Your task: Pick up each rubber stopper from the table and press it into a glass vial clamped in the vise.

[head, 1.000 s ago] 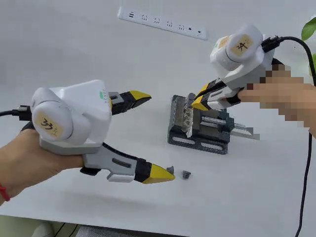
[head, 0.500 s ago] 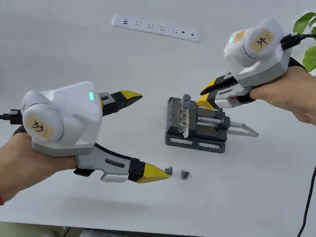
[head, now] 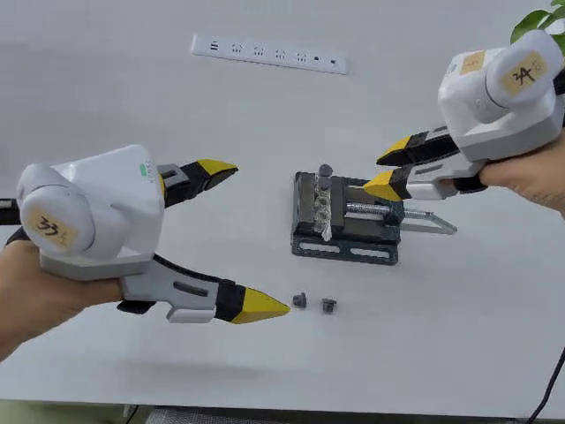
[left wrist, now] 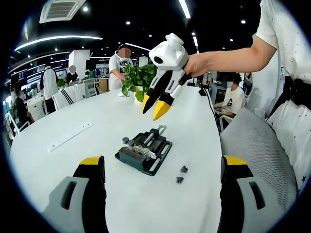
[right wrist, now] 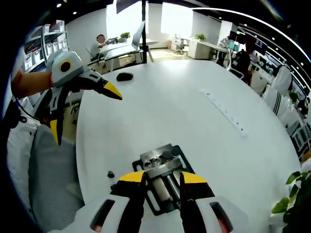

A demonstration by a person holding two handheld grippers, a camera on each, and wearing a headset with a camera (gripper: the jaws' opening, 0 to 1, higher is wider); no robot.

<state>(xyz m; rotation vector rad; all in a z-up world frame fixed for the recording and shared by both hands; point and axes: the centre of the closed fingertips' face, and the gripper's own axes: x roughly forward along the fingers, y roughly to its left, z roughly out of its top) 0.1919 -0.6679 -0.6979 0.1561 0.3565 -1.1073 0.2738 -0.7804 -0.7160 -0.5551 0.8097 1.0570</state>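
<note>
The left gripper (head: 252,237) is held wide open and empty. Two loose rubber stoppers (head: 299,301) are seen on the table (head: 424,353) just beyond its lower jaw tip. The right gripper (head: 378,175) is held narrowly parted, nothing gripped. Just ahead of its tips the vise (head: 349,246) is seen, with glass vials (head: 323,210) clamped in it — one capped dark.

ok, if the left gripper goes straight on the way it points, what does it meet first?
Probably the vise, ahead between the open jaws of the left gripper. The stoppers lie nearer but off to one side. Height unclear; it might pass over.
</note>
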